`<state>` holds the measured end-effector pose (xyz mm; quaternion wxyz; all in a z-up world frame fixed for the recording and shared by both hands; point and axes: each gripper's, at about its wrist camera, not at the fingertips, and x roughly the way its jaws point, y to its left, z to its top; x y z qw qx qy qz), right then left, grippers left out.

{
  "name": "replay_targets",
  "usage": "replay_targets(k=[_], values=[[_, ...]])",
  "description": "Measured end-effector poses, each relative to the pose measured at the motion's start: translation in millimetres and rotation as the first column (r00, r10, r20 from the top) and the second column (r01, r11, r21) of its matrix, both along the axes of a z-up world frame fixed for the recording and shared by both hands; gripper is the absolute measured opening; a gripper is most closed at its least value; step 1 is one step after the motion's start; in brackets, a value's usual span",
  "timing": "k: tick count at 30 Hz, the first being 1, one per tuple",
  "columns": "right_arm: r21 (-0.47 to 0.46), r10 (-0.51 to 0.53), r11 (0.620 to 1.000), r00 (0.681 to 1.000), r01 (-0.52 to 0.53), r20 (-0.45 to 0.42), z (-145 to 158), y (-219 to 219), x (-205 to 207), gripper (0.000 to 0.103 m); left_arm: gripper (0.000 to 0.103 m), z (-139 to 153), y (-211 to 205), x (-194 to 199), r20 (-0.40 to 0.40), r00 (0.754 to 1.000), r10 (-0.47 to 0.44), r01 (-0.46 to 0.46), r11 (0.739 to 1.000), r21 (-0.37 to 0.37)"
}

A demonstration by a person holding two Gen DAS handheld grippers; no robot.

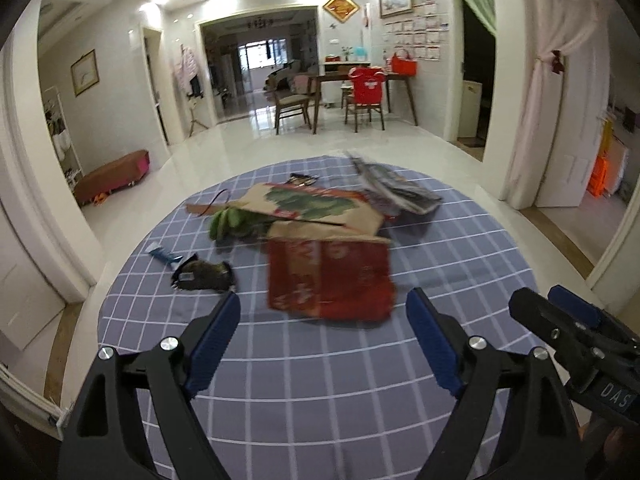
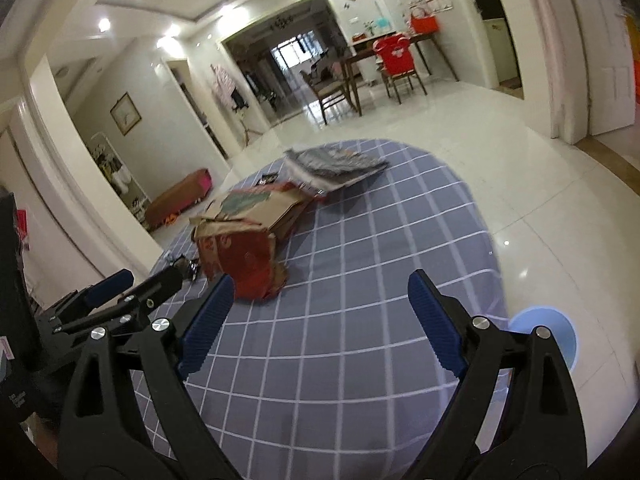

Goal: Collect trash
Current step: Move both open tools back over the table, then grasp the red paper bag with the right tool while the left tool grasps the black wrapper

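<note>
Trash lies on a round table under a blue-grey checked cloth (image 1: 320, 380). A crumpled red paper bag (image 1: 328, 280) (image 2: 240, 264) is nearest, just beyond my left gripper (image 1: 324, 308), which is open with nothing between its fingers. Behind the bag lie a flattened brown carton with green print (image 1: 316, 208) (image 2: 264, 208), a green bunch (image 1: 228, 224), a dark wrapper (image 1: 204, 276), a blue tube (image 1: 164, 256) and a stack of newspapers (image 1: 396, 188) (image 2: 336, 164). My right gripper (image 2: 320, 282) is open and empty over bare cloth (image 2: 360, 320), right of the red bag.
A pale blue round container (image 2: 548, 336) stands on the floor past the table's right edge. Glossy white tiles surround the table. A brown bench (image 1: 112, 176) sits at the left wall. A wooden dining table with chairs (image 1: 360, 92) stands far back.
</note>
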<state>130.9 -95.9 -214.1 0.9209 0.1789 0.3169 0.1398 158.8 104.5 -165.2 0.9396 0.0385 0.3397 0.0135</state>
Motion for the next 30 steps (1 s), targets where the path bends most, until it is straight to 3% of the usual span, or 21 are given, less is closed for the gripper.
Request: replay_targets(k=[19,30], values=[[-0.069,0.108,0.990,0.977,-0.123,-0.182,-39.3,49.4,82.6,0.087,0.083,-34.3,89.6,38.9,-0.089,0.982,0.169,-0.176,0.982,-0.072],[-0.048,0.182,0.980,0.967,-0.193,-0.179,-39.2,63.8,118.0,0.088,0.083,-46.5,134.4,49.4,-0.119,0.970,0.211,-0.230,0.956,-0.180]])
